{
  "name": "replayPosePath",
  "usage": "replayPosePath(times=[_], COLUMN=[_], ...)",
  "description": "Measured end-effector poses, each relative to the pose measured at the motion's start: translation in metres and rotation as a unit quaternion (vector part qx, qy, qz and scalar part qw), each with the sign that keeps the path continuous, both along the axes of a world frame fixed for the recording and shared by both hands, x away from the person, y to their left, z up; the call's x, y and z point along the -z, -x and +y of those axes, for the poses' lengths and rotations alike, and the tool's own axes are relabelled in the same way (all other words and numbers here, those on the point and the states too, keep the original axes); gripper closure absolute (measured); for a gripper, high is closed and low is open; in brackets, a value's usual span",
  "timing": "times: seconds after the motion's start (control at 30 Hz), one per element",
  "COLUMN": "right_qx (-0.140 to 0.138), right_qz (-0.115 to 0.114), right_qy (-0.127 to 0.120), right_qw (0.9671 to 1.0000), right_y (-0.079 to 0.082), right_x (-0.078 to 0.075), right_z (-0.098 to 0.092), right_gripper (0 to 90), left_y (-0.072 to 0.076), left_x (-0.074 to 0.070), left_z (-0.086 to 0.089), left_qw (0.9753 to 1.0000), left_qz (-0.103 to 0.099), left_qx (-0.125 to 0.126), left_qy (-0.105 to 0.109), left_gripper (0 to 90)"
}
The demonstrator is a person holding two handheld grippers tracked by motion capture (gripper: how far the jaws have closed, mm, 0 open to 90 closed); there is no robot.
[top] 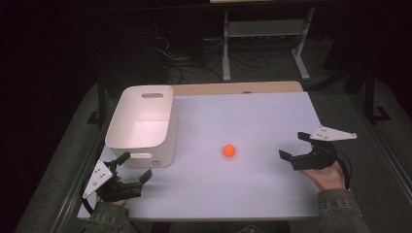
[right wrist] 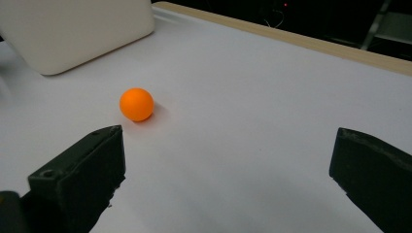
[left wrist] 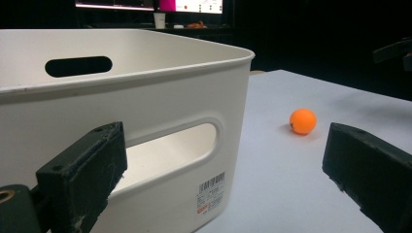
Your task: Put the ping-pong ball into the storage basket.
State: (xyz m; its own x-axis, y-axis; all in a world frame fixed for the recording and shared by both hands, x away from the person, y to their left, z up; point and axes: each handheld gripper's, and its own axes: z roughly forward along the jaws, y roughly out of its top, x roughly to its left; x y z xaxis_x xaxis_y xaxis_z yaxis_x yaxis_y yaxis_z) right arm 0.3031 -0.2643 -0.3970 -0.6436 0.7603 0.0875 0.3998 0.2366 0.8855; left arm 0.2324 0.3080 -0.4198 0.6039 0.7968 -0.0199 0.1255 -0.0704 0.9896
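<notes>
Orange ball (top: 229,150) sat mid-counter (top: 252,116), apart from the white bin (top: 141,127). Right hand-held gripper (top: 293,146) was nearer, jaws spread wide & empty, ball off to its left. Left hand-held gripper (top: 135,166) also gaped empty, by bin.

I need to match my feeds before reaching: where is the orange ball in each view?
High view: orange ball at table centre, right of the white bin.
Left gripper view: right of centre, past the bin's corner.
Right gripper view: left of centre, above the left jaw.
Shared landmark: the white bin.
</notes>
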Motion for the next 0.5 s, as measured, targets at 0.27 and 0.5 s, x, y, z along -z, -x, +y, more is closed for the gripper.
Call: replayPosePath(times=[0.27,0.5], right_qx=[-0.004,-0.013], right_qz=[0.001,0.006], right_qy=[-0.004,-0.005], right_qw=[1.0,0.9999], right_y=[0.0005,0.0002], right_x=[-0.0019,-0.0039], right_z=[0.0003,0.0001], right_gripper=[0.0,0.0], left_y=[-0.0001,0.0], left_x=[0.0,0.0], left_z=[0.0,0.0004], left_qw=[1.0,1.0], left_qz=[0.001,0.001], left_qx=[0.0,-0.002], left_qy=[-0.001,0.003], left_gripper=[1.8,1.7])
